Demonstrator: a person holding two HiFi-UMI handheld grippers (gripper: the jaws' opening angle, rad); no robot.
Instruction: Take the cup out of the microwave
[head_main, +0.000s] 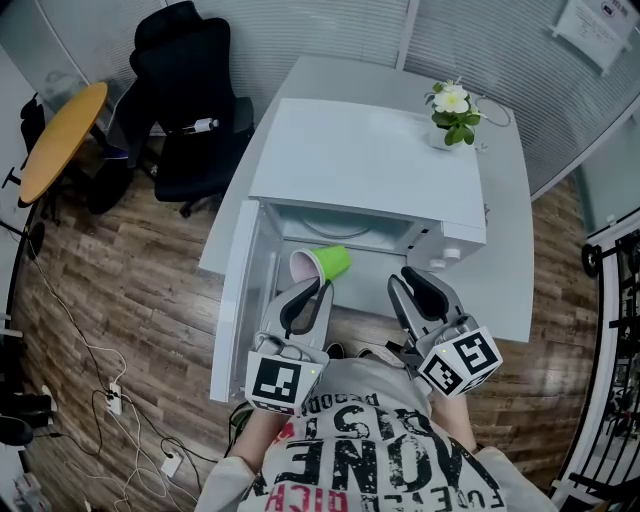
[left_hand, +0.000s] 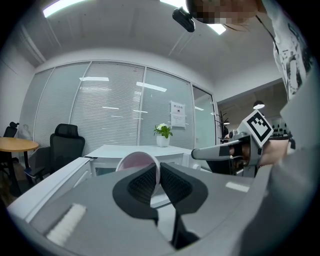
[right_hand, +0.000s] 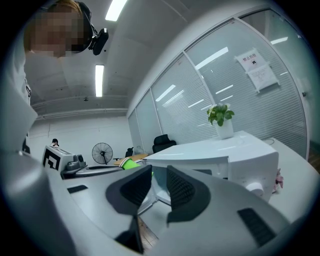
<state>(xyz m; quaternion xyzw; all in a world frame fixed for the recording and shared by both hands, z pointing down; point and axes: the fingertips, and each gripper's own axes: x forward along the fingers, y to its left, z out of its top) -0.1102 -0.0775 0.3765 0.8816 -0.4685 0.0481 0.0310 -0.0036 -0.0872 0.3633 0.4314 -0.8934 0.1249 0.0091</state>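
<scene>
A green cup (head_main: 332, 263) with a pink inside lies on its side just in front of the open white microwave (head_main: 370, 160). My left gripper (head_main: 312, 290) is shut on its rim. In the left gripper view the rim of the cup (left_hand: 135, 161) is pinched between the two black pads of the left gripper (left_hand: 159, 179). My right gripper (head_main: 420, 282) hovers beside it, in front of the microwave's control panel, open with nothing between its fingers. The right gripper view shows the right gripper (right_hand: 159, 184) with a bare gap and the cup (right_hand: 129, 163) off to its left.
The microwave door (head_main: 232, 290) stands swung open at the left. The microwave rests on a white desk (head_main: 508, 250) with a potted plant (head_main: 452, 112) at the back. A black office chair (head_main: 190, 90), a round wooden table (head_main: 60, 135) and floor cables (head_main: 110, 390) are at the left.
</scene>
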